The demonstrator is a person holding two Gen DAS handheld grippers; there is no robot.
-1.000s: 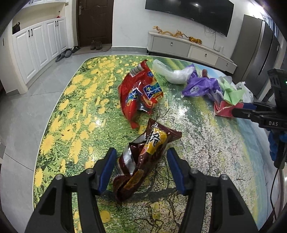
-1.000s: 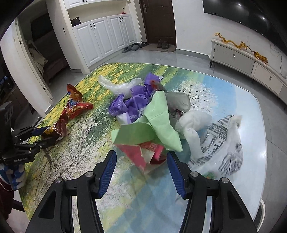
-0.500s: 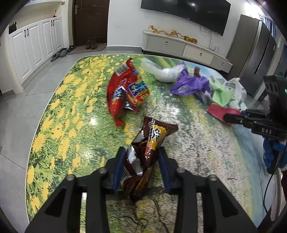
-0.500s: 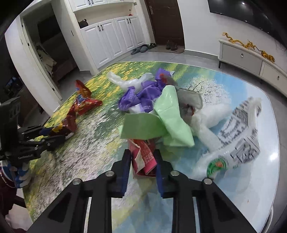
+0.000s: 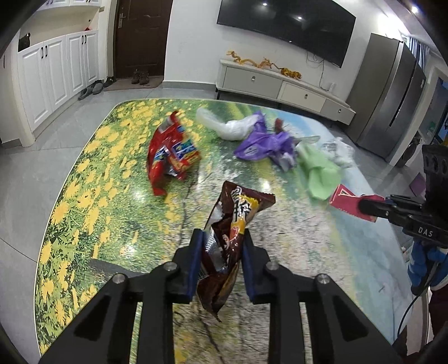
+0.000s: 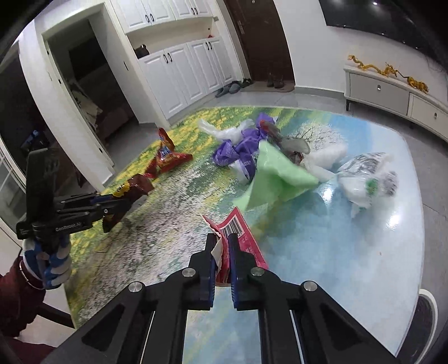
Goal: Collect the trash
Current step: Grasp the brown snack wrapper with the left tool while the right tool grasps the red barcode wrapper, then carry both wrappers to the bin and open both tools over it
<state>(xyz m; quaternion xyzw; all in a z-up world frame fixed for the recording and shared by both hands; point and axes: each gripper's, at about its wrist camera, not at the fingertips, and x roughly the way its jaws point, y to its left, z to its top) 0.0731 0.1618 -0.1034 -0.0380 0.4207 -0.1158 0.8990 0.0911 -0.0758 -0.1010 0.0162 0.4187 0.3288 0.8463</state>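
Surface: glossy table (image 5: 92, 179) printed with yellow flowers and a blue landscape.
Room: white cabinets (image 5: 56, 75), dark door (image 5: 141, 36), wall TV (image 5: 285, 25).
Left gripper (image 5: 221, 260): clamped on crinkled brown snack bag (image 5: 238, 221), lifted.
Right gripper (image 6: 222, 252): pinching red barcode wrapper (image 6: 238, 232).
Remaining trash: red chip bag (image 5: 170, 156), purple plastic bag (image 5: 266, 142), green bag (image 6: 277, 176).

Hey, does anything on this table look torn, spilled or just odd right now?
The brown snack bag in the left gripper is ripped open, silver lining showing. No spill is visible.
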